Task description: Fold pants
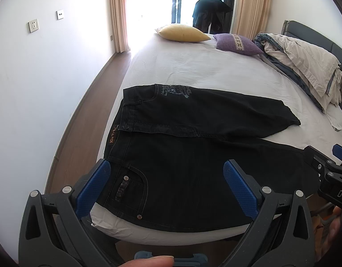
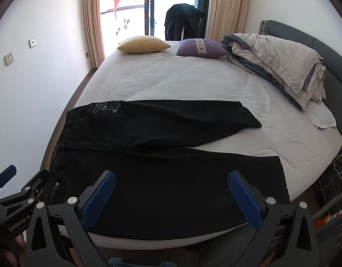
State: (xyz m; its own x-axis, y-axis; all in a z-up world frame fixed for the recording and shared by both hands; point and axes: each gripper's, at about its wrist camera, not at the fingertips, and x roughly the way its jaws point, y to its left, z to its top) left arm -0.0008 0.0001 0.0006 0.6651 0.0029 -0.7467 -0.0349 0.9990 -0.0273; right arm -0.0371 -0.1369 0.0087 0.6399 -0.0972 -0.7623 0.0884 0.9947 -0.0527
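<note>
Black jeans point(image 1: 193, 155) lie flat across the near end of the bed, waistband to the left, both legs running right and spread apart. They also show in the right wrist view point(image 2: 171, 166). My left gripper point(image 1: 166, 178) is open and empty, hovering above the waist and front pocket near the bed's front edge. My right gripper point(image 2: 171, 191) is open and empty, hovering above the near leg. Each gripper shows at the edge of the other's view, the right one point(image 1: 326, 169) and the left one point(image 2: 17, 187).
The white-sheeted bed point(image 2: 182, 77) holds a yellow pillow point(image 2: 144, 44), a purple pillow point(image 2: 201, 48) and a bunched duvet point(image 2: 277, 64) by the grey headboard. A wall and wooden floor point(image 1: 86, 120) run along the left. A mesh basket point(image 2: 333, 229) stands at the right.
</note>
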